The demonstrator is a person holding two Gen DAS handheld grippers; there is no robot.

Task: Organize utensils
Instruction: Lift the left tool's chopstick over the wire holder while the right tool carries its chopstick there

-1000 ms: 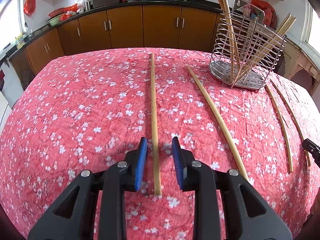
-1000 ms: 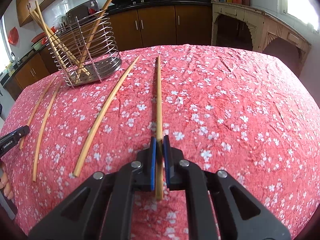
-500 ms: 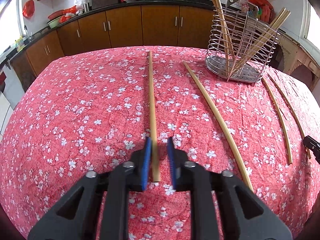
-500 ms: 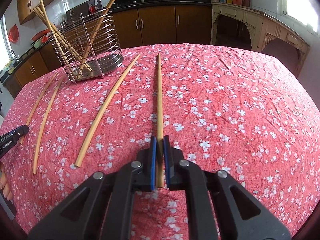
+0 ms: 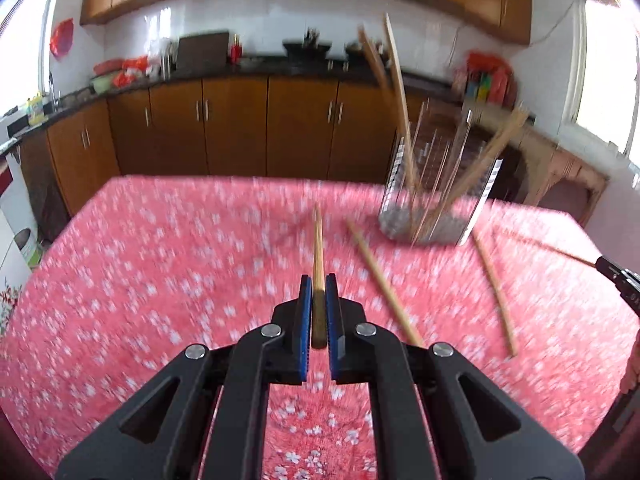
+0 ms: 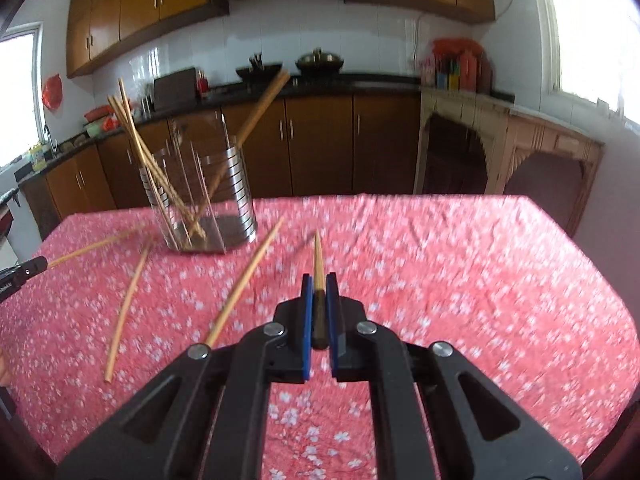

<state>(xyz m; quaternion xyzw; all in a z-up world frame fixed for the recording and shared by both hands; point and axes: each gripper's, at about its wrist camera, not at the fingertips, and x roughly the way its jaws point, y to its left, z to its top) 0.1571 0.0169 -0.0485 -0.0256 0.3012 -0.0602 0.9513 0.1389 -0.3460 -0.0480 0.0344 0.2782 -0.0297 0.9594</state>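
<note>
My left gripper (image 5: 318, 285) is shut on a long bamboo chopstick (image 5: 318, 240), held lifted above the red flowered tablecloth (image 5: 160, 280) and pointing forward. My right gripper (image 6: 319, 285) is shut on another long chopstick (image 6: 318, 256), also lifted and pointing forward. The wire utensil holder (image 5: 436, 192) with several chopsticks stands ahead to the right in the left wrist view; in the right wrist view the holder (image 6: 200, 200) stands ahead to the left. Loose chopsticks lie on the cloth, one (image 5: 384, 284) right of my left gripper and one (image 6: 244, 284) left of my right gripper.
Two more loose chopsticks (image 5: 494, 284) (image 6: 128, 308) lie near the holder. The other gripper's tip shows at the right edge of the left view (image 5: 620, 280) and the left edge of the right view (image 6: 20, 276). Brown kitchen cabinets (image 5: 240, 128) stand beyond the table.
My left gripper closed on its chopstick. Both grippers then lifted and tilted up, raising their chopsticks off the cloth; the views now look across the table at the cabinets.
</note>
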